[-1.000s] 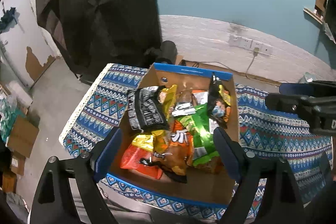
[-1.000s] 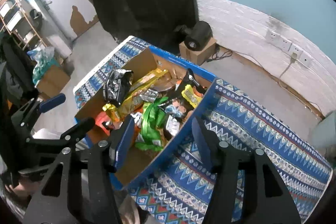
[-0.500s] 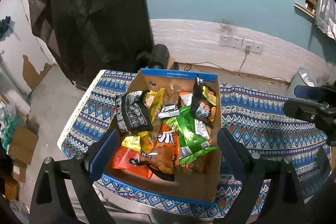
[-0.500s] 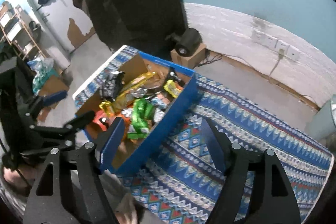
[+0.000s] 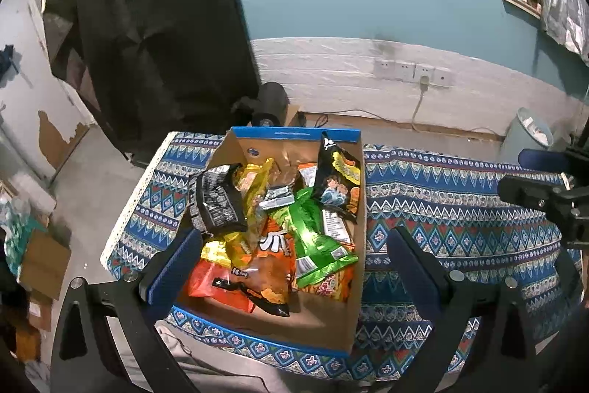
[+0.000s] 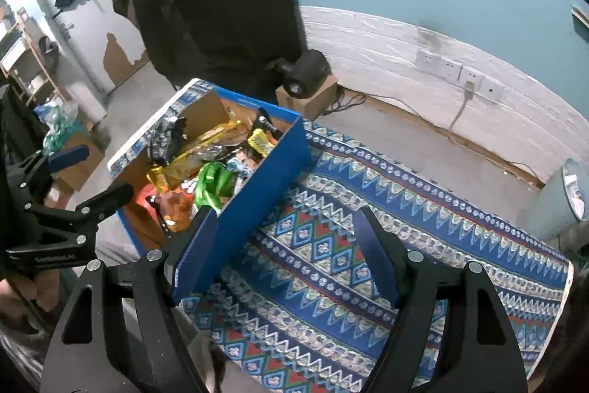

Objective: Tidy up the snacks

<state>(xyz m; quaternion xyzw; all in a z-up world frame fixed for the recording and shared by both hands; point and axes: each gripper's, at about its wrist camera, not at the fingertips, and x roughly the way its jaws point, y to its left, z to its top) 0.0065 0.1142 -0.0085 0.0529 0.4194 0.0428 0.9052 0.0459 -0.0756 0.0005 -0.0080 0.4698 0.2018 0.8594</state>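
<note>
A blue cardboard box stands on the patterned table and holds several snack bags: a black one, a green one, an orange one and a black-and-yellow one. My left gripper is open and empty above the box's near end. The box also shows in the right wrist view. My right gripper is open and empty above the cloth beside the box's blue wall. The left gripper shows there at the left, and the right gripper shows at the right of the left wrist view.
A blue patterned tablecloth covers the table right of the box. A black lamp-like device on a small carton stands on the floor behind. A grey bin is at the right. Cardboard boxes lie on the floor at the left.
Both grippers have drawn back and up from the box, so the box looks smaller and more cloth shows. The right gripper has shifted right, away from the box. Both stay open.
</note>
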